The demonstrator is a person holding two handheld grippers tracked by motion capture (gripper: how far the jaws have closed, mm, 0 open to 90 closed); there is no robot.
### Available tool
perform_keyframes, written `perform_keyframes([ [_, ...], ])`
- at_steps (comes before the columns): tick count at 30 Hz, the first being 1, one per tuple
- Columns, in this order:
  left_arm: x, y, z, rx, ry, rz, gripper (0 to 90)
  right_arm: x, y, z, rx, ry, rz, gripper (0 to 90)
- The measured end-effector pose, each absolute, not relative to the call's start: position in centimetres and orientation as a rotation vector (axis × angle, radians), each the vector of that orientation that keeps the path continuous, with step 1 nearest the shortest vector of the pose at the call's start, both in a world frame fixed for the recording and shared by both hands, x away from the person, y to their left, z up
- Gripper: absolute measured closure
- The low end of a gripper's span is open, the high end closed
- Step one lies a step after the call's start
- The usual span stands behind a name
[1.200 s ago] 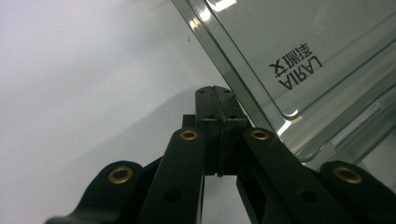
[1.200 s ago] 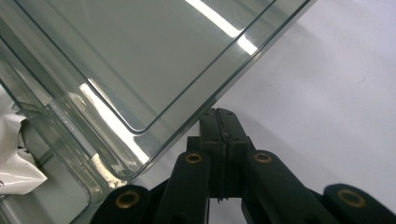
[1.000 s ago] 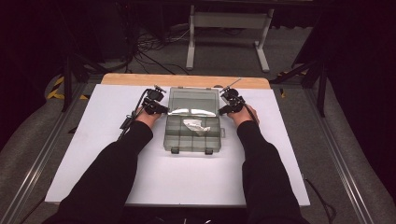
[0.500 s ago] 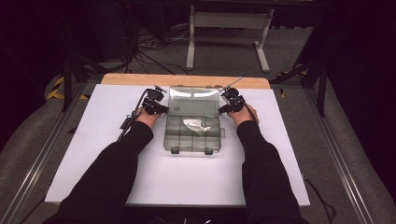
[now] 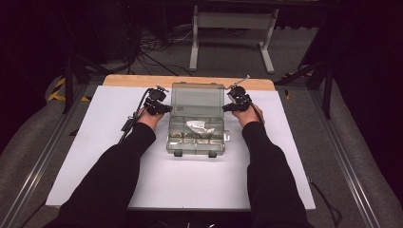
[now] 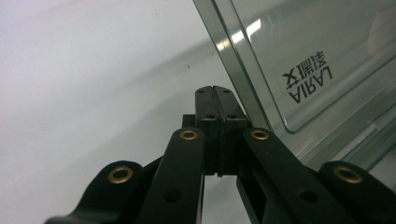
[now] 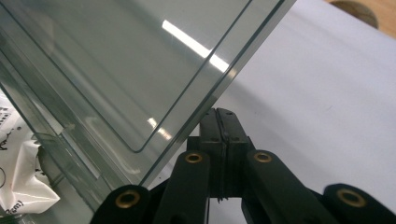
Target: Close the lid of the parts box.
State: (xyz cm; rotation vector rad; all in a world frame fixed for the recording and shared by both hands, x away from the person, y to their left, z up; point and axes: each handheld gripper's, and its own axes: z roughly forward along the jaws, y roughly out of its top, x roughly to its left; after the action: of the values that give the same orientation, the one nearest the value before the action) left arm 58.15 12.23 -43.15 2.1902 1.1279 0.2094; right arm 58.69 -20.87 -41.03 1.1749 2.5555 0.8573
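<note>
A clear plastic compartment box sits mid-table with its lid swung up at the far side. A crumpled white bag lies in one compartment, and the bag is also seen at the lower left of the right gripper view. My left gripper is shut with nothing between its jaws, its tips right at the lid's left side edge. My right gripper is also shut and empty, its tips at the edge of the lid on the right. Whether the tips touch the lid I cannot tell.
The box rests on a white table top with a wooden strip along its far edge. Both black-sleeved forearms reach in from the near side on either side of the box. A metal stand and cables are on the floor beyond.
The lid's far edge stands slightly higher than a second ago. Both hands have barely shifted beside it.
</note>
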Motion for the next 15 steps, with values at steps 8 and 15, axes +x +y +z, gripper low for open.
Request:
perform_keyframes([
  [8,58.09,12.25,-42.8,2.177,1.124,0.228,89.7,58.61,-20.82,-40.57,1.159,2.53,0.875,90.0],
  [15,58.12,12.16,-42.77,2.167,1.124,0.238,89.7,58.64,-21.0,-40.51,1.161,2.518,0.891,90.0],
])
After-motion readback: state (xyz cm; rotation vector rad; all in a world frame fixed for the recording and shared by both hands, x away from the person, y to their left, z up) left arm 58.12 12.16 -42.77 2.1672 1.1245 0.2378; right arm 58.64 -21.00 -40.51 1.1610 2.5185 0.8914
